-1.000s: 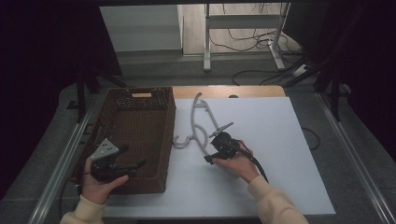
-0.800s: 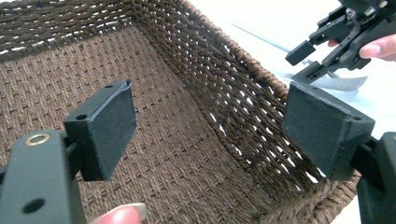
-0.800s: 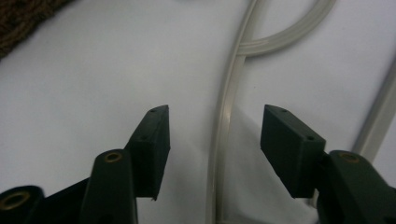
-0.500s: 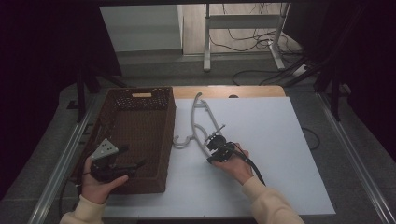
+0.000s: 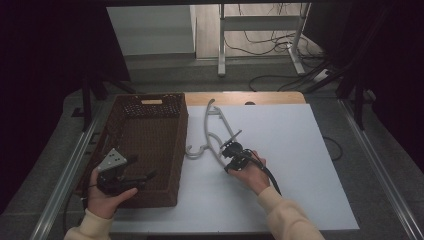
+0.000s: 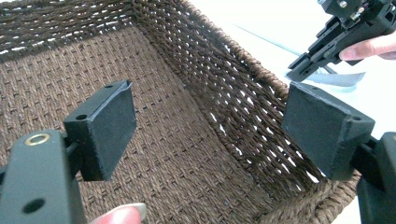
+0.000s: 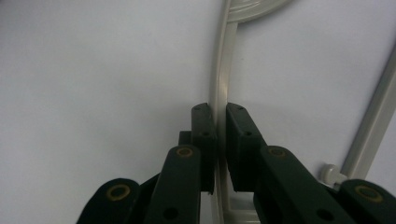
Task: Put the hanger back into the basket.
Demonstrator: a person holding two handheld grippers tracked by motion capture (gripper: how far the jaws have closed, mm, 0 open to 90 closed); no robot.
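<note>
One hanger (image 5: 214,135), one basket (image 5: 150,145), two hand-held grippers.

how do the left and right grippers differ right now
The left gripper is open, its jaws wide apart over the brown basket and holding nothing; the right gripper is shut on the pale hanger. The left hangs above the basket's inside; the right sits low at the white tabletop. Both have black jaws and are hand-held.

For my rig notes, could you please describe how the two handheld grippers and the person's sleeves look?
Both grippers are black with two flat rectangular jaws and brass-coloured rivets. The left gripper carries a grey three-cornered plate on top; a black cable trails from the right gripper. The sleeves are cream.
</note>
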